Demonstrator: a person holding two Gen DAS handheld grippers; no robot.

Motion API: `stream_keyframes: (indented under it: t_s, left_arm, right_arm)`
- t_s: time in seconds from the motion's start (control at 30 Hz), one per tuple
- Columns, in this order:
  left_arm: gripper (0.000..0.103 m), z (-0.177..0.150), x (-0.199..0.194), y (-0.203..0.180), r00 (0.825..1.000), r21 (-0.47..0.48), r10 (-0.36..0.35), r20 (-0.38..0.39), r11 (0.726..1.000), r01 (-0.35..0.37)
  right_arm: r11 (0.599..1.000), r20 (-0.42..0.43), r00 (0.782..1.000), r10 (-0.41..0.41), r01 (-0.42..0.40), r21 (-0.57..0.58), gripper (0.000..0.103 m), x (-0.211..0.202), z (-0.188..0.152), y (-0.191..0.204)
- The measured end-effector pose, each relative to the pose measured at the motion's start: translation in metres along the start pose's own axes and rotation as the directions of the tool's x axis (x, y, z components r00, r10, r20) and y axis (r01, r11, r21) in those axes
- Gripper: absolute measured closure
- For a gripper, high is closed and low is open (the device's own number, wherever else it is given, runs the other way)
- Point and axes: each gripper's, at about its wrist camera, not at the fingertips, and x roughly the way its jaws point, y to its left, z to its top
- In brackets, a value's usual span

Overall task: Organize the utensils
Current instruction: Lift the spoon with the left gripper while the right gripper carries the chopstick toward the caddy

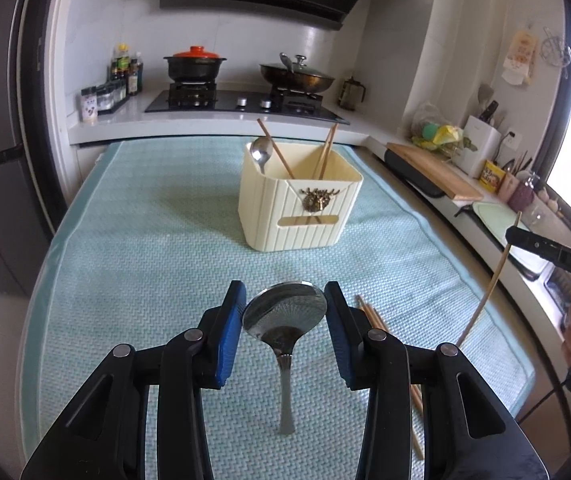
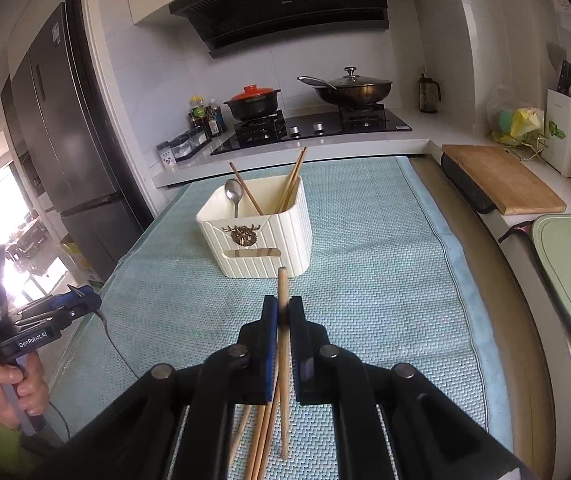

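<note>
Blue pads of the left gripper (image 1: 285, 312) pinch a steel spoon (image 1: 285, 316) by its bowl, so the handle hangs free. Likewise the right gripper (image 2: 284, 312) is pressed on one chopstick (image 2: 283, 360) (more lie below), probably both for the cream holder (image 1: 299, 204) ahead.

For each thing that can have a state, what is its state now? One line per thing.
Left gripper: shut on a spoon.
Spoon: lifted, handle hanging down.
Right gripper: shut on a chopstick.
Chopstick: lifted off the mat.
Holder: upright, with one spoon and some chopsticks inside.
Loose chopsticks: lying on the mat.
Wok: lid on.
</note>
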Motion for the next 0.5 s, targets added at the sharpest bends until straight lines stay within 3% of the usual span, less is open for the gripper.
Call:
stream_keyframes:
  t_s: [0.5]
  left_arm:
    - [0.063, -0.004, -0.012, 0.006, 1.0, -0.041, 0.008, 0.026, 0.999, -0.007]
  right_arm:
    - [1.0, 0.048, 0.999, 0.003, -0.002, -0.027, 0.097, -0.022, -0.002, 0.011]
